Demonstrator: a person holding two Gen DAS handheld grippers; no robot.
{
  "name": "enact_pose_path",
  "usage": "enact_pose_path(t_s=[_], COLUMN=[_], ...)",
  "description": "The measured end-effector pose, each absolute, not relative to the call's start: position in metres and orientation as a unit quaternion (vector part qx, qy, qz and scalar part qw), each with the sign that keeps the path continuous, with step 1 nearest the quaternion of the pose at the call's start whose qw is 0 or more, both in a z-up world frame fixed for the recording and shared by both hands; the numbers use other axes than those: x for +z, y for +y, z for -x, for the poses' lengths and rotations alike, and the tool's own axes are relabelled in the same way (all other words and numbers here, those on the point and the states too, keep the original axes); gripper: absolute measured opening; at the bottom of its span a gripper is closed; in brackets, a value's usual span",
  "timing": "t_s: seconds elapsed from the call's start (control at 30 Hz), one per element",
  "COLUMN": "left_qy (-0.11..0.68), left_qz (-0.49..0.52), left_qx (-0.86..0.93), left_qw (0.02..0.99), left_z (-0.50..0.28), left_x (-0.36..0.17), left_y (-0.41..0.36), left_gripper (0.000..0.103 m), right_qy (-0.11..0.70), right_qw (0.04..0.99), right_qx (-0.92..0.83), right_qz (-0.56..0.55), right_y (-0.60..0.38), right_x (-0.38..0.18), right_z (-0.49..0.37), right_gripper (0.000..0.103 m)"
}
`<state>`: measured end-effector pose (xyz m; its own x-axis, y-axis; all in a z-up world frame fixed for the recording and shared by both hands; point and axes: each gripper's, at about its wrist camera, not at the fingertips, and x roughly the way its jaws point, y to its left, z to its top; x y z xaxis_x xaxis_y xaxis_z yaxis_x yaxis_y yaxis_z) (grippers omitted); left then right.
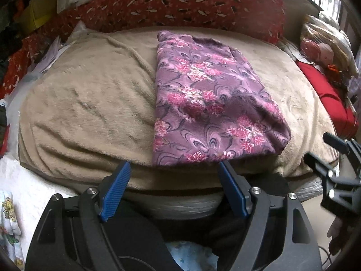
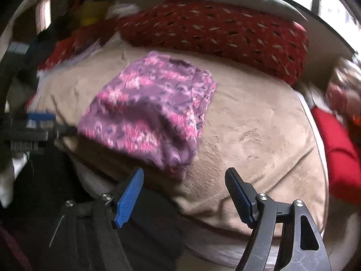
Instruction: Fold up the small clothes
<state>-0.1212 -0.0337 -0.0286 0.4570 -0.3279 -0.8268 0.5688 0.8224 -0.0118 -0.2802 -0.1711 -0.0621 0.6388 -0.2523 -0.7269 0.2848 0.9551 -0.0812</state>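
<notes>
My right wrist view is smeared, so the purple floral garment shows there only as pink and violet streaks. It lies folded into a soft oblong on the plush beige blanket, in front of the red patterned pillow. My left gripper stands wide at the garment's near edge, its ribbed blue pads empty. My right gripper is also spread wide just short of the garment, holding nothing.
</notes>
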Motion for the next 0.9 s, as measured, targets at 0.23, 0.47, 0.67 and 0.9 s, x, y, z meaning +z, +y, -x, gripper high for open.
enact_pose_path(t_s=[0.23, 0.47, 0.67, 0.9], left_qy=[0.444, 0.428, 0.429, 0.426], left_qz=[-0.126, -0.131, -0.131, -0.131], left_qx=[-0.257, -0.248, -0.245, -0.232], left_qw=[0.849, 0.859, 0.860, 0.864], left_z=[0.124, 0.125, 0.125, 0.123], left_x=[-0.027, -0.025, -0.025, -0.027], left_y=[-0.030, -0.031, -0.035, -0.035], left_gripper=[0.080, 0.080, 0.080, 0.080], right_qy=[0.409, 0.417, 0.397, 0.368], right_qw=[0.887, 0.888, 0.898, 0.913], right_qx=[-0.214, -0.177, -0.180, -0.173], right_qz=[-0.021, -0.080, -0.055, -0.027], right_y=[-0.168, -0.178, -0.174, -0.167], right_x=[-0.059, -0.066, -0.060, -0.054], right_z=[0.274, 0.277, 0.277, 0.279], right_gripper=[0.084, 0.084, 0.084, 0.084])
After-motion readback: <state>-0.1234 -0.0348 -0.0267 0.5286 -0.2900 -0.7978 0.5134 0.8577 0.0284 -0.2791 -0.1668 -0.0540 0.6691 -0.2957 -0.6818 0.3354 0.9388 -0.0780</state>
